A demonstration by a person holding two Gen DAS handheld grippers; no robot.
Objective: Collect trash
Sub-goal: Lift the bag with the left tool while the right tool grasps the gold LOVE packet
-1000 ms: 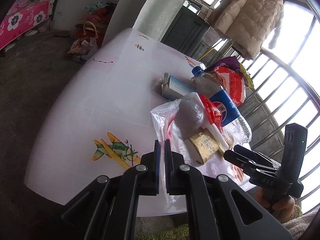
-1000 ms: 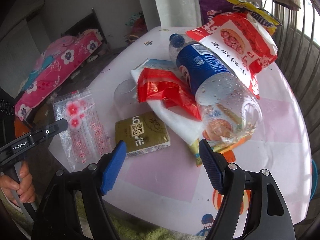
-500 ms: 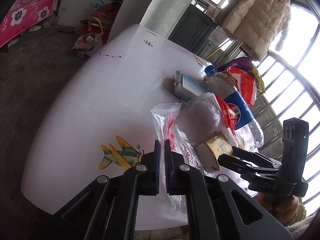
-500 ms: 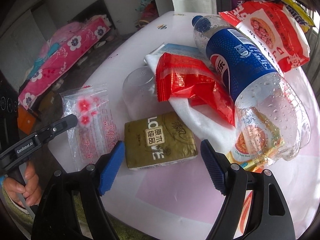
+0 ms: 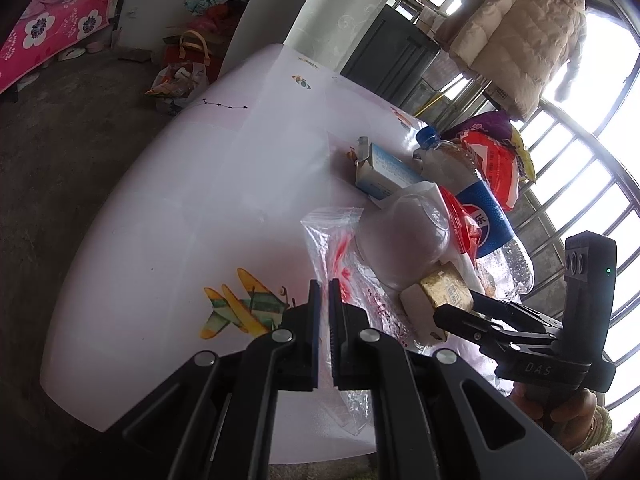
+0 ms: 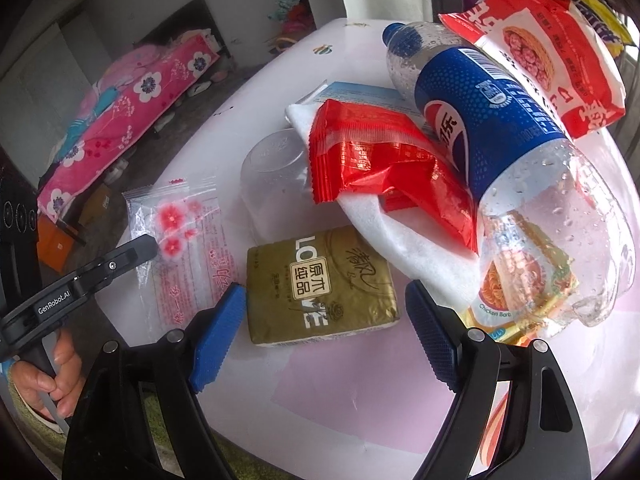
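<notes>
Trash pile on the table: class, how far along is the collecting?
Done: nothing looks collected. The Pepsi bottle, red wrapper and clear cup lie on the table. In hand: the open right gripper straddles the gold tissue pack; the shut left gripper pinches the clear bag. Left: everything.

glossy gold tissue pack [image 6: 320, 284], clear plastic bottle [image 6: 508, 160]

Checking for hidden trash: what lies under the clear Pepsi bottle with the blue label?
Under the clear plastic Pepsi bottle lie a yellow noodle seasoning packet, seen through its base, and a white foam sheet. Whatever sits beneath its labelled middle is covered.
</notes>
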